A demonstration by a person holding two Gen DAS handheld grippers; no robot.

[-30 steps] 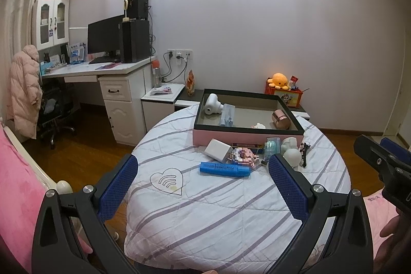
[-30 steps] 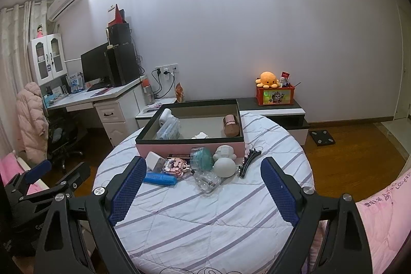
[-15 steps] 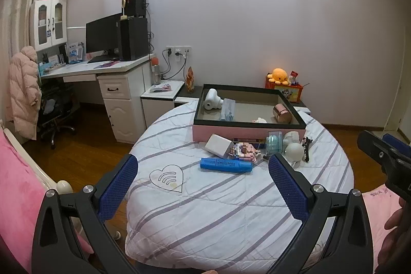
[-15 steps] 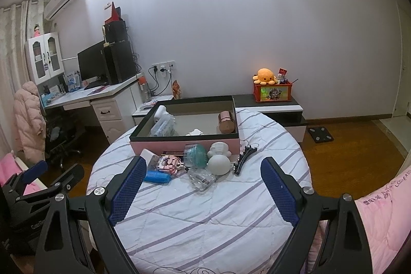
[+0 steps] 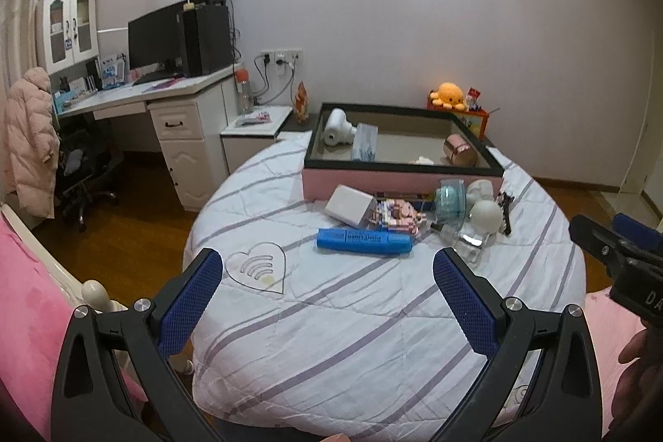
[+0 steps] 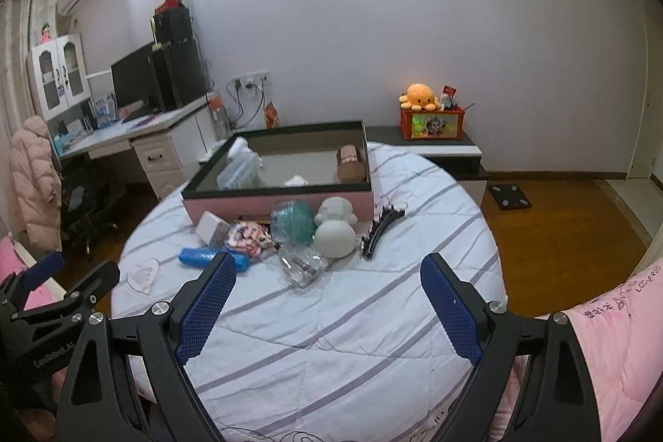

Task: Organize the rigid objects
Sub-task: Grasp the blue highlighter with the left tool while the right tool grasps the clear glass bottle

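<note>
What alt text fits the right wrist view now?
The open right gripper hovers over a striped round table, empty. Ahead lie a blue marker, white ball, teal case and black clip, before a pink box holding a copper can.

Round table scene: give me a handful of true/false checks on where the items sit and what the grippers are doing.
1. The rose-gold cylinder lies inside the pink box. True.
2. The blue marker is inside the box. False: it lies on the striped cover in front of the box.
3. The left gripper is open and holds nothing. True.
4. The right gripper is shut on the white egg-shaped object. False: its jaws stand wide apart and empty, short of the pile.
5. The black hair clip lies at the right end of the pile in the right wrist view. True.
6. The orange octopus plush sits on the round table. False: it sits on a box by the wall.
</note>
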